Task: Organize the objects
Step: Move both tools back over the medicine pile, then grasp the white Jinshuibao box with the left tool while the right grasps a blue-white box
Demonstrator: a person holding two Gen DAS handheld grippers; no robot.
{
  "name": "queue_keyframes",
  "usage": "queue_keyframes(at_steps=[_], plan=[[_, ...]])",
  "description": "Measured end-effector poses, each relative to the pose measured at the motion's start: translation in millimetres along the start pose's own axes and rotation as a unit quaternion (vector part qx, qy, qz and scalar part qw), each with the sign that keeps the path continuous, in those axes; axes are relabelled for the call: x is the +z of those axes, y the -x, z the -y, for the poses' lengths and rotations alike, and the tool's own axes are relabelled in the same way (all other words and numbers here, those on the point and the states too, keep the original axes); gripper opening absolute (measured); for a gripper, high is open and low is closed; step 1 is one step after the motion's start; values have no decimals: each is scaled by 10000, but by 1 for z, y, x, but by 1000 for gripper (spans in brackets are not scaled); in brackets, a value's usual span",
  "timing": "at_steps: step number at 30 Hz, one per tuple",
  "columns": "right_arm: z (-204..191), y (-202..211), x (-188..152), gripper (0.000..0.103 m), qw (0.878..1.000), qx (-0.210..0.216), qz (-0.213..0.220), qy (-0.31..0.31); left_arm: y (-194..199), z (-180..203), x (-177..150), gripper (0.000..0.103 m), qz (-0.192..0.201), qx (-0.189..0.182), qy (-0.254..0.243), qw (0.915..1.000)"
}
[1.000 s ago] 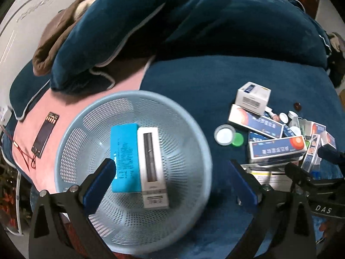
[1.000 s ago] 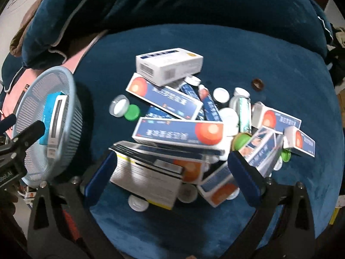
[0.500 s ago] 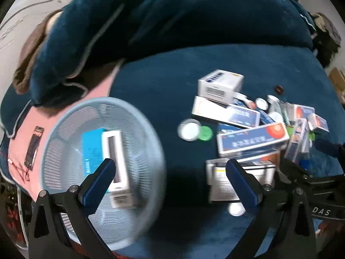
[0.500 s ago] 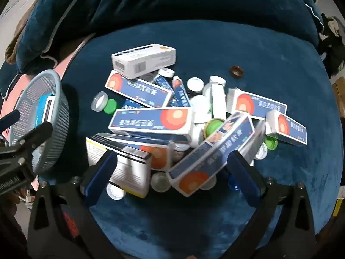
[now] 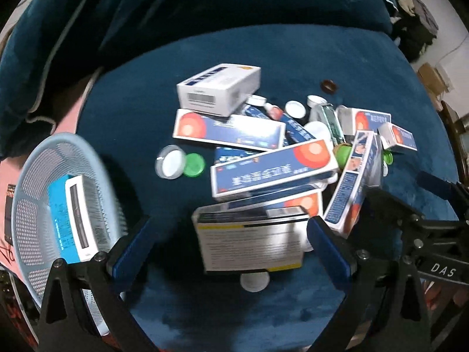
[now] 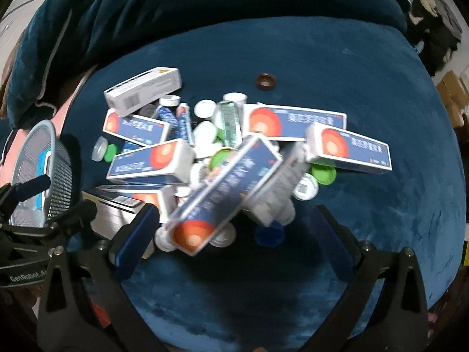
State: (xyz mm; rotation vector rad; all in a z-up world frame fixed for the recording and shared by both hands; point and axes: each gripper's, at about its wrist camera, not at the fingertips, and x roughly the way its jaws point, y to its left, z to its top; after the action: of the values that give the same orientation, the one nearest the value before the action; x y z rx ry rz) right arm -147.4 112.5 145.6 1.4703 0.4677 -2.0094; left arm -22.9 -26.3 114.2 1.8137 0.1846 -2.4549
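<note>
A pile of blue-and-orange medicine boxes (image 5: 272, 170) (image 6: 225, 187), bottle caps and small bottles lies on a dark blue cushion. A white box (image 5: 219, 89) tops its far left. A silver-and-black box (image 5: 249, 240) lies nearest my left gripper (image 5: 228, 252), which is open and empty with the box between its fingers. My right gripper (image 6: 234, 234) is open and empty, just before a tilted blue box. A light blue mesh basket (image 5: 38, 158) (image 6: 26, 152) at the left holds a cyan box (image 5: 57, 220) and a white box (image 5: 80, 214).
A dark blue blanket (image 5: 205, 8) is heaped behind the cushion. A pink cloth (image 5: 67, 117) lies under the basket at the left. A brown ring (image 6: 265, 80) lies alone beyond the pile. Cardboard boxes (image 5: 433, 76) stand at the far right.
Both grippers have swung right, from the basket toward the pile. The basket has slid to the left edge of both views. Both grippers stay open.
</note>
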Motion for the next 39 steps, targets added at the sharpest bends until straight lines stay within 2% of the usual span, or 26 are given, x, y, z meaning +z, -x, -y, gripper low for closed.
queue_keyframes(at_steps=[10,17,19,22,26,31,35,39], plan=[[22,-4,-2,103,9999,37,-67,-67,-8,19,15,102,-79,52,-168,9998],[41,-6,0,103,9997,111,-124,-198,-10,18,23,102,-83,112,-127,9998],[55,-3,6,103,9991,177,-94,-385,-8,17,28,102,-60,146,-95,9998],[93,2,17,103,9935,409,-7,-1063,-4,11,37,102,21,183,-24,9998],[143,-1,25,103,9739,632,35,-2182,-1,4,51,102,88,215,39,9997],[172,-33,23,103,9302,1053,-239,-3508,-3,-2,68,102,112,385,-24,9992],[172,-54,23,102,9084,1119,-351,-4014,-5,-9,81,102,142,434,-76,9989],[178,-70,18,100,8830,1218,-247,-4526,-12,-23,98,102,136,368,-39,9992]])
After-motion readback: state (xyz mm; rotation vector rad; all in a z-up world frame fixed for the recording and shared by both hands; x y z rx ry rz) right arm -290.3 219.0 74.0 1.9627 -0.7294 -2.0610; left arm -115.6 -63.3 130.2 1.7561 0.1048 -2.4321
